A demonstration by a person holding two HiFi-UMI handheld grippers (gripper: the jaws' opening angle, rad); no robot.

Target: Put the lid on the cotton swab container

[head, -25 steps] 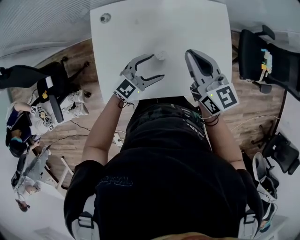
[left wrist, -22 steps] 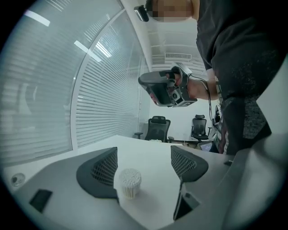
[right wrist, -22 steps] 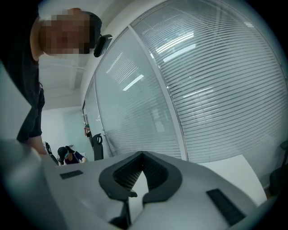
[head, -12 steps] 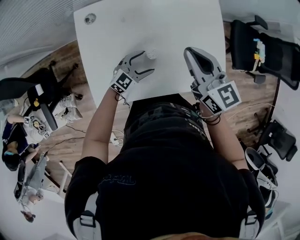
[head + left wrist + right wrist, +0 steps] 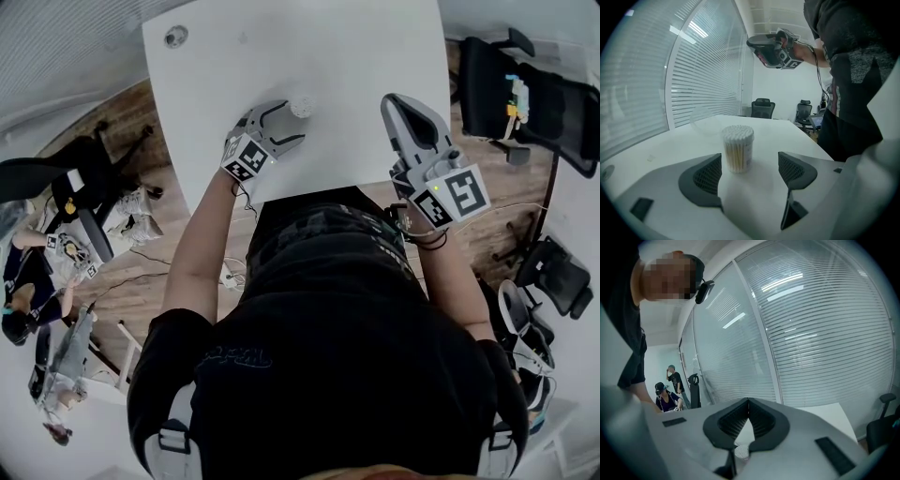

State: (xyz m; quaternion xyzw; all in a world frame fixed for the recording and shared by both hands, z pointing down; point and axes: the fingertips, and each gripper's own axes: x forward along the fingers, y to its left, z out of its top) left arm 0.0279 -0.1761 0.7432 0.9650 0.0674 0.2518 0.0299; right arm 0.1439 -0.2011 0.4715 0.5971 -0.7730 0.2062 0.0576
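This is an office meeting room: a long white bench point(image 5: 281, 56) stands on a wood-look floor point(image 5: 492, 246), black swivel office chairs point(image 5: 762, 108) wait beside it, a curved glass wall point(image 5: 811, 333) carries slatted blinds point(image 5: 708, 79), and other people point(image 5: 669, 397) work beyond.

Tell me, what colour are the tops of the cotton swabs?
White, with pale tan stems below. The cotton swabs show best in the left gripper view.

Bare table point(image 5: 356, 56) around the upright cotton swab container point(image 5: 738, 147) at the left tongs' point(image 5: 751, 172) open mouth; clear lid point(image 5: 704, 123) just beyond.
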